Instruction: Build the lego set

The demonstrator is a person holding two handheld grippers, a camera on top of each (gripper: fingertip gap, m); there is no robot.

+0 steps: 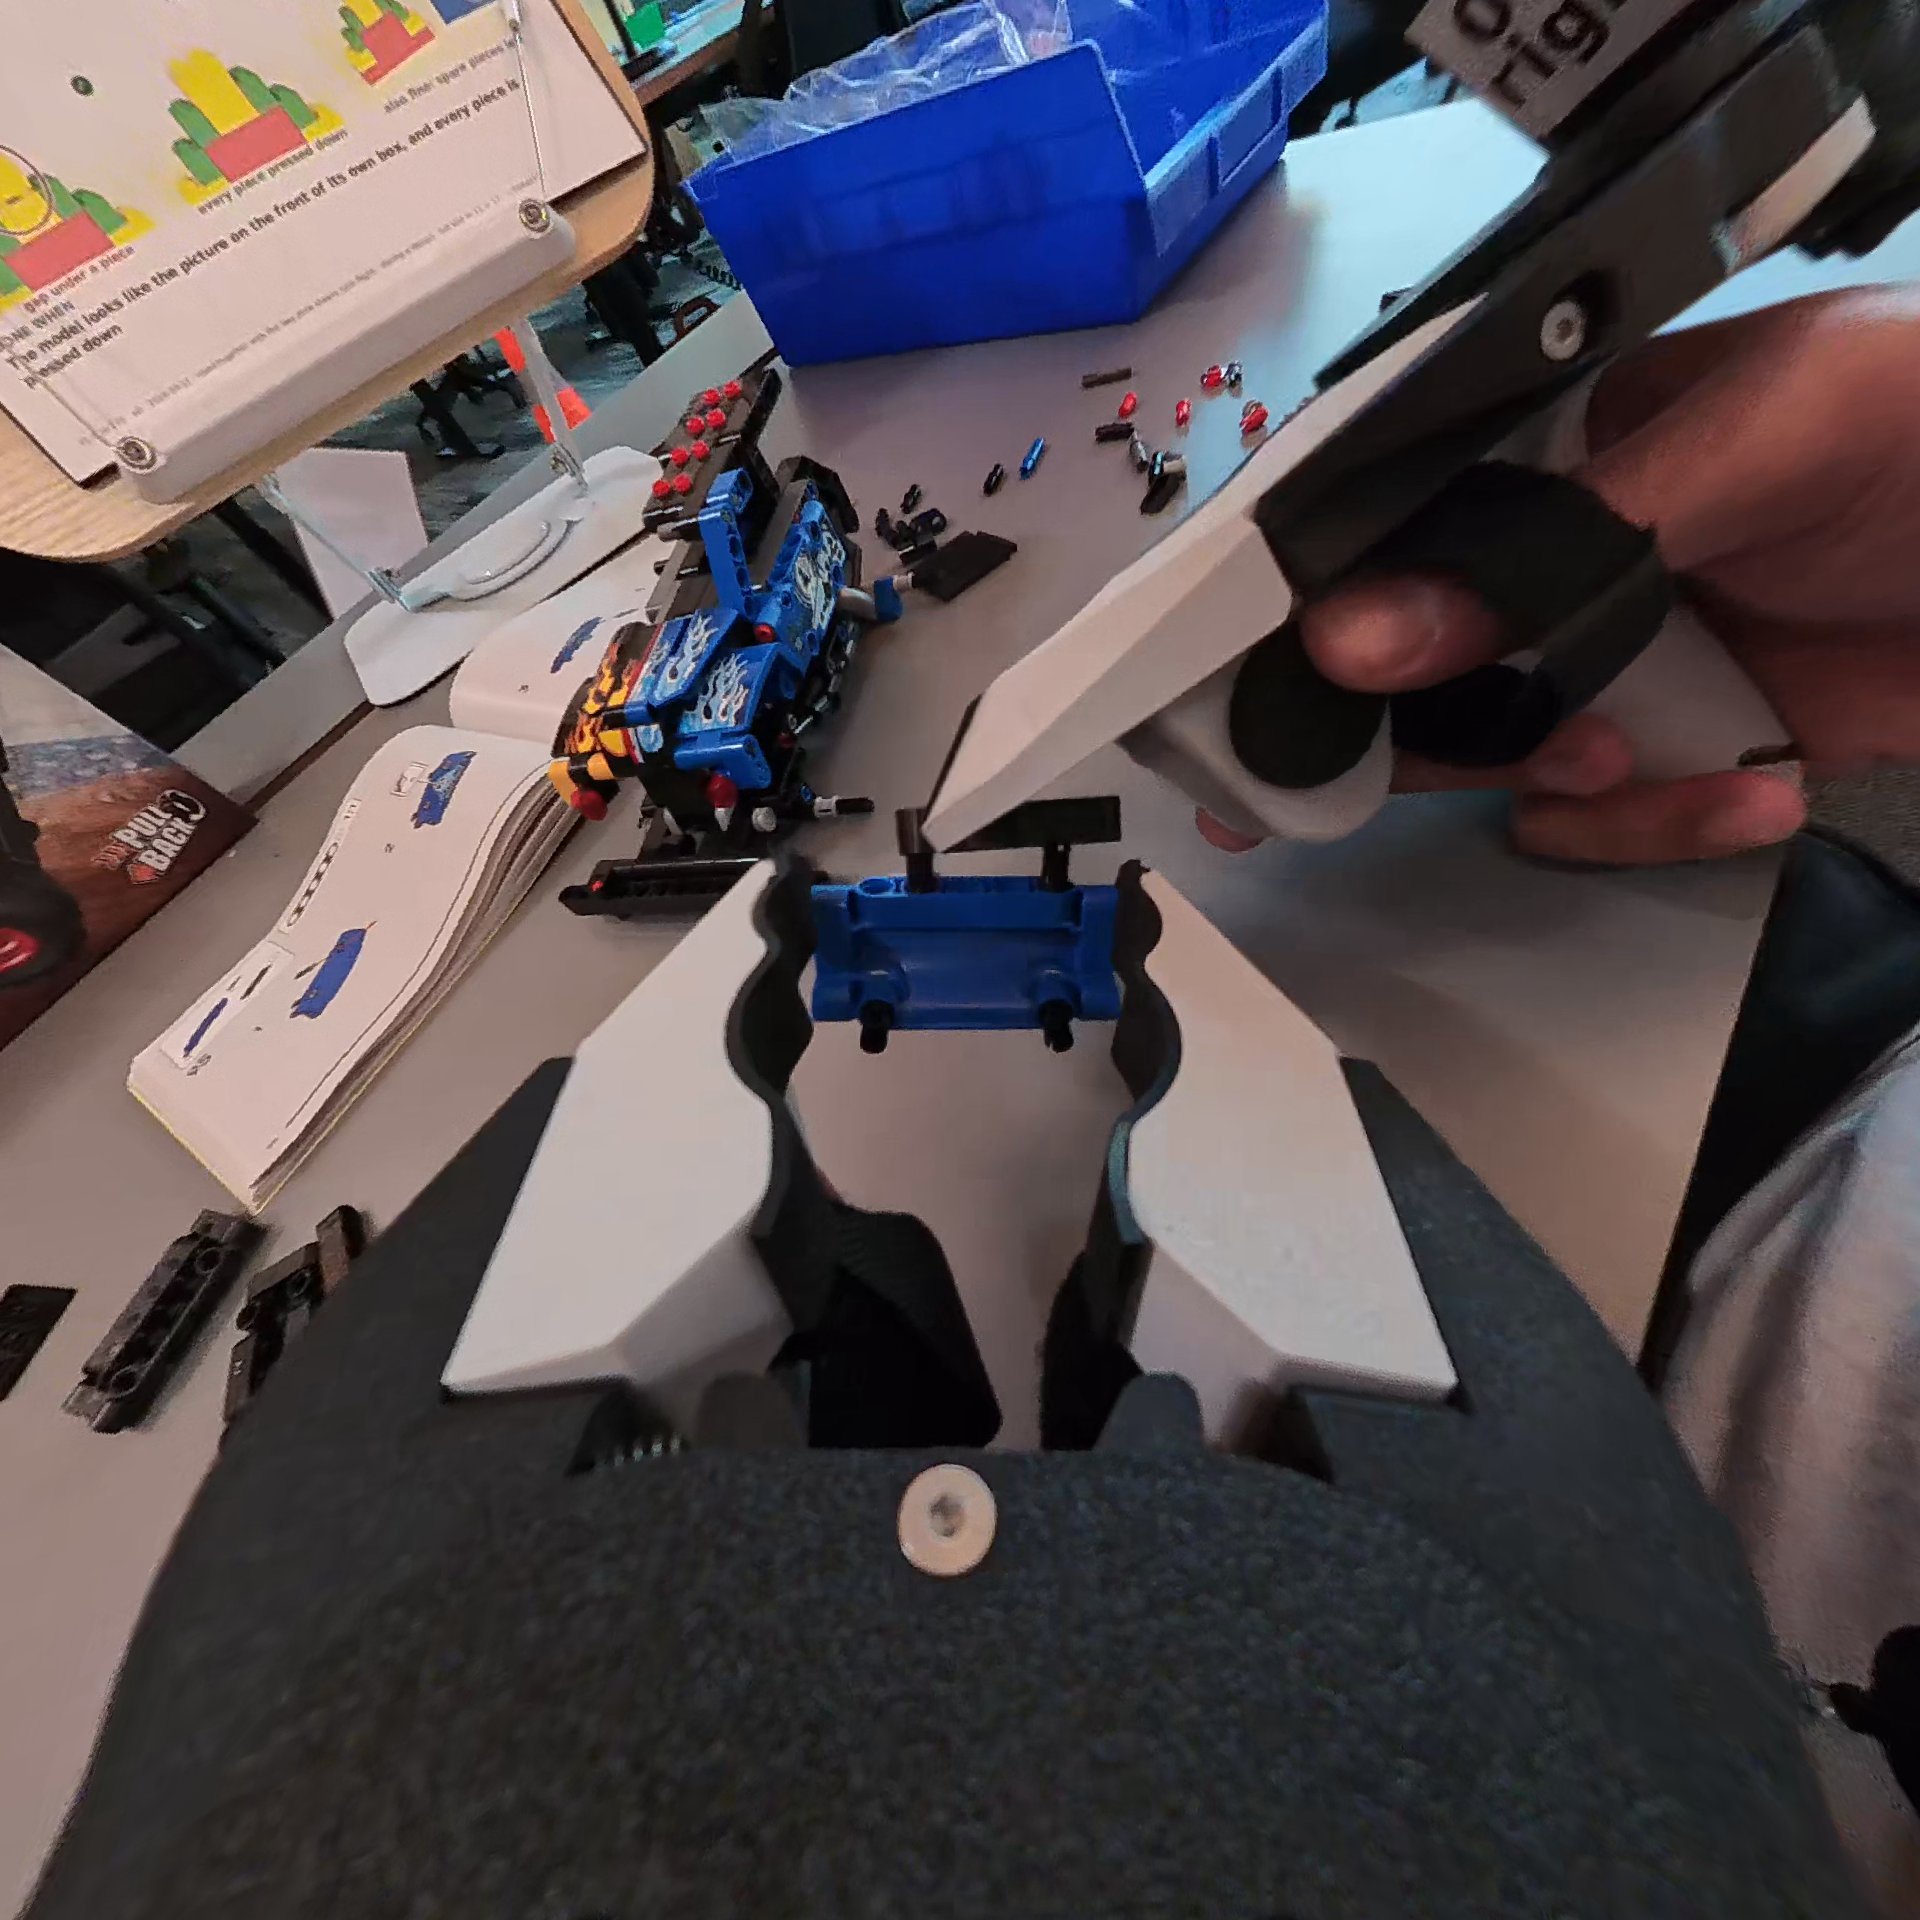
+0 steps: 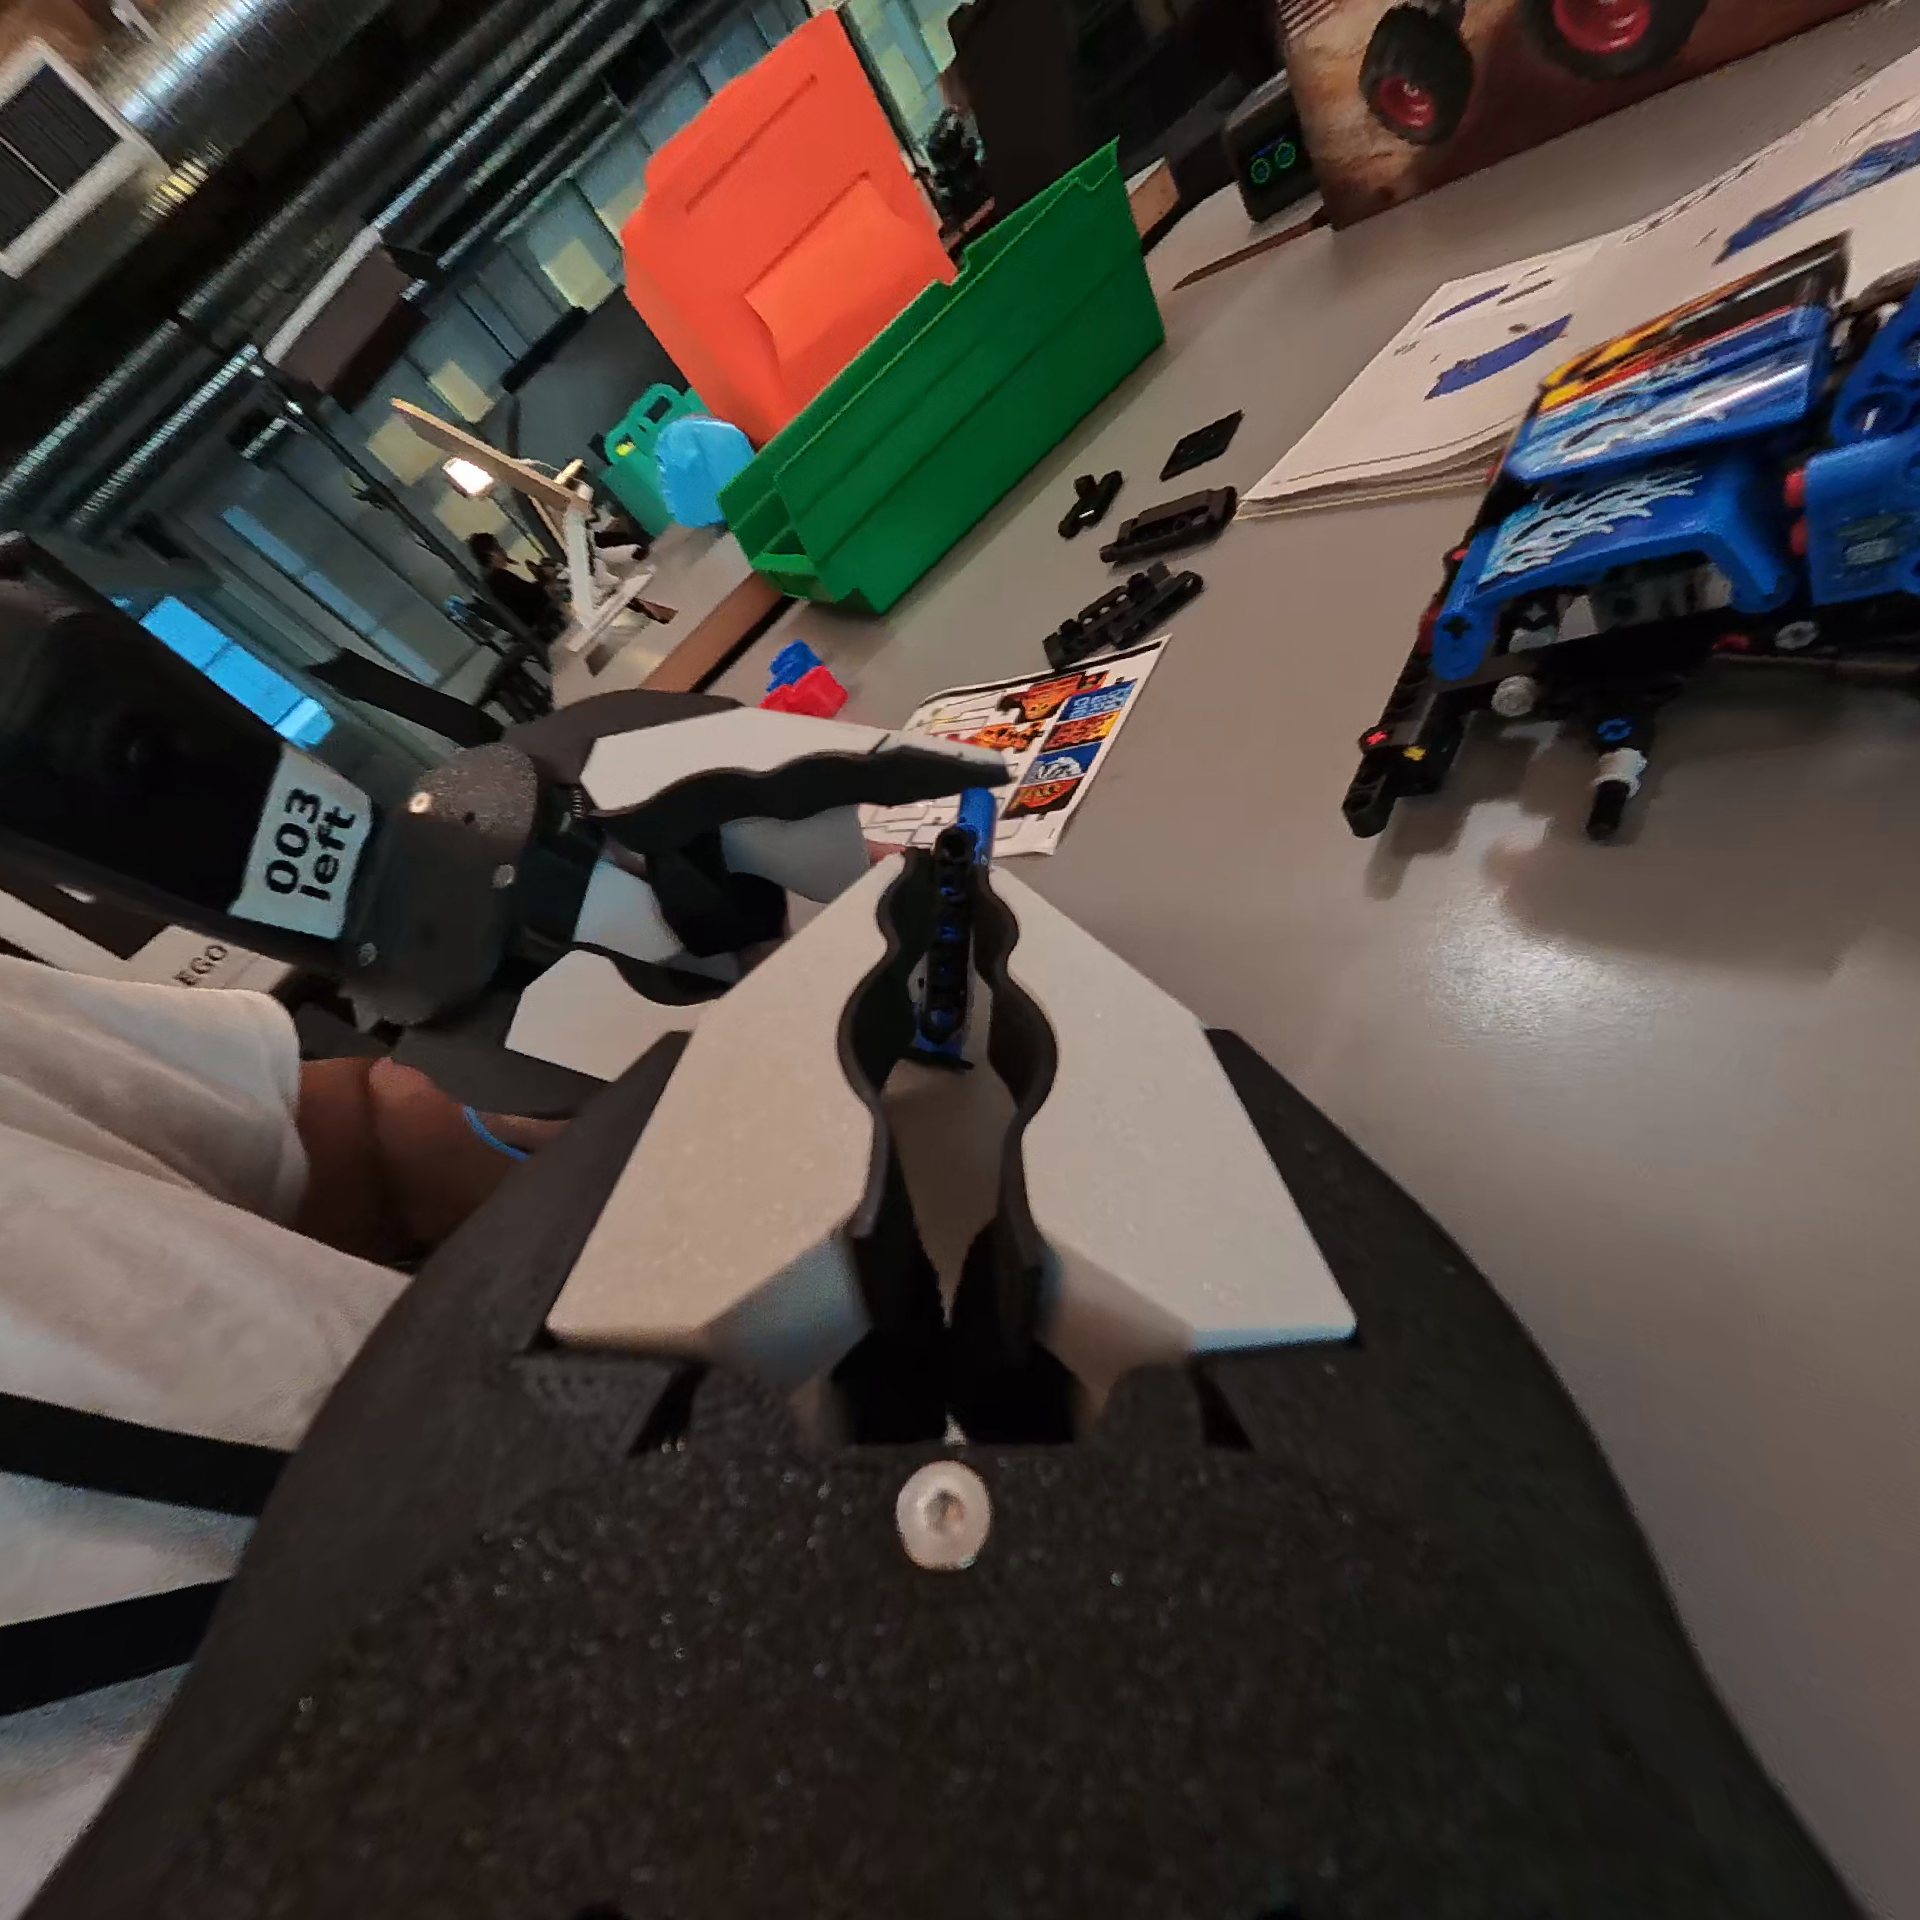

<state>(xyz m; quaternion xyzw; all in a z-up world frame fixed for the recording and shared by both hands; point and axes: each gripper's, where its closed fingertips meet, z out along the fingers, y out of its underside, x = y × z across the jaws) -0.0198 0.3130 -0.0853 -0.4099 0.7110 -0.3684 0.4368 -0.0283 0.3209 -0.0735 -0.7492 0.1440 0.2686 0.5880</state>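
Left wrist view. The left gripper point(image 1: 961, 935) sits centre frame, its fingers pinching a blue lego panel point(image 1: 961, 951) by its two ends, above the grey table point(image 1: 1403, 987). Black pins stick out of the panel's near and far edges. The right gripper point(image 1: 940, 826) comes in from the upper right, a hand point(image 1: 1704, 582) wrapped round it; its tips are pressed onto a black beam point(image 1: 1039, 826) seated on the panel's far pins. Left of centre: the partly built blue truck point(image 1: 717, 644) with flame stickers, lying against the open instruction booklet point(image 1: 343, 956). Loose red and black pins point(image 1: 1174, 416) are scattered upper centre-right, near a blue bin point(image 1: 997, 197). Black parts point(image 1: 197, 1309) lie at the left edge. An instruction board point(image 1: 281, 177) stands upper left.

Right wrist view. The right gripper point(image 2: 954, 883), centre frame, is nearly closed on the black beam point(image 2: 948, 945), seen end-on, blue showing beside it. The left gripper point(image 2: 966, 774) enters from the left; whether it is clamped cannot be told from here. A sticker sheet point(image 2: 1049, 738) lies just past the tips. The truck point(image 2: 1683, 520) is at the right edge, and a green bin point(image 2: 956, 416) and an orange bin point(image 2: 779, 249) are upper centre.
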